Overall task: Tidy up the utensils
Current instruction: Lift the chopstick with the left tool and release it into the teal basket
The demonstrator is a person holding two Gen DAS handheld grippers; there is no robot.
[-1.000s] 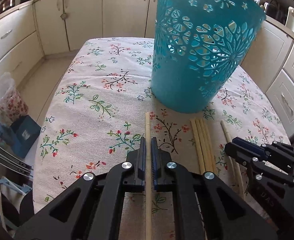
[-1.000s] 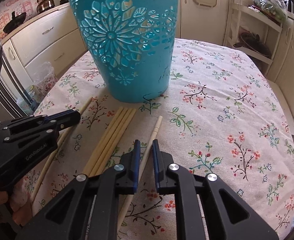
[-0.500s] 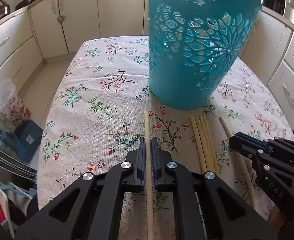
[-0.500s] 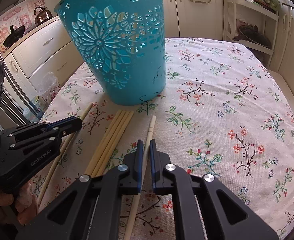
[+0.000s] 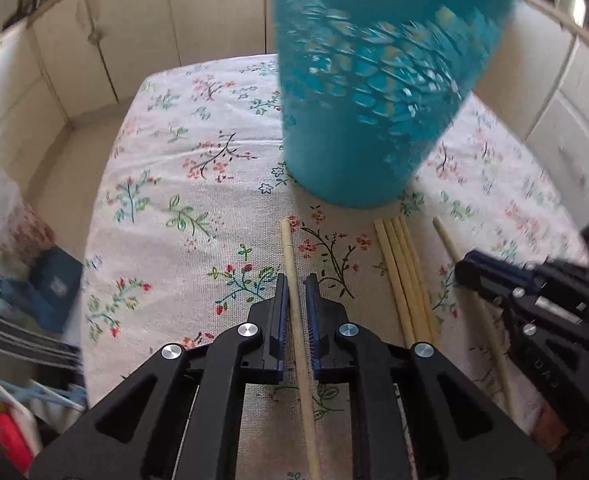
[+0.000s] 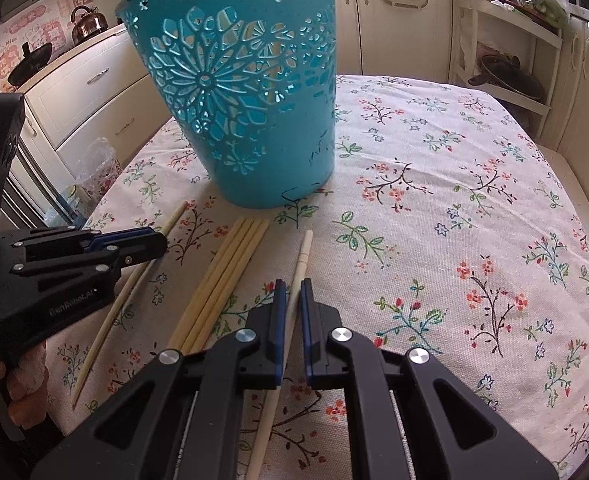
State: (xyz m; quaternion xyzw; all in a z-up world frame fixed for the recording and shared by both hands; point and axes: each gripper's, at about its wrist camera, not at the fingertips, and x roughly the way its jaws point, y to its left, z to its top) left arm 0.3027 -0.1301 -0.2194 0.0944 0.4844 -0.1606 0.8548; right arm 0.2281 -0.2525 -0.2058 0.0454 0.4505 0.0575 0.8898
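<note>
A tall teal cut-out basket stands upright on the flowered tablecloth; the left wrist view shows the basket blurred. In front of it lie a few bamboo chopsticks side by side. My left gripper is shut on a single chopstick to the left of that bundle. My right gripper is shut on a paler chopstick to the right of the bundle. Each gripper shows in the other's view: left gripper, right gripper. Both held chopsticks point toward the basket.
Cream kitchen cabinets surround the table. A white shelf rack stands at the back right, a kettle on the left counter. Past the table's left edge a blue box sits on the floor. A hand holds the left gripper.
The right gripper's jaws have closed onto the pale chopstick. The left gripper has rolled, so the basket now leans in its blurred view. Neither hand has shifted much.
</note>
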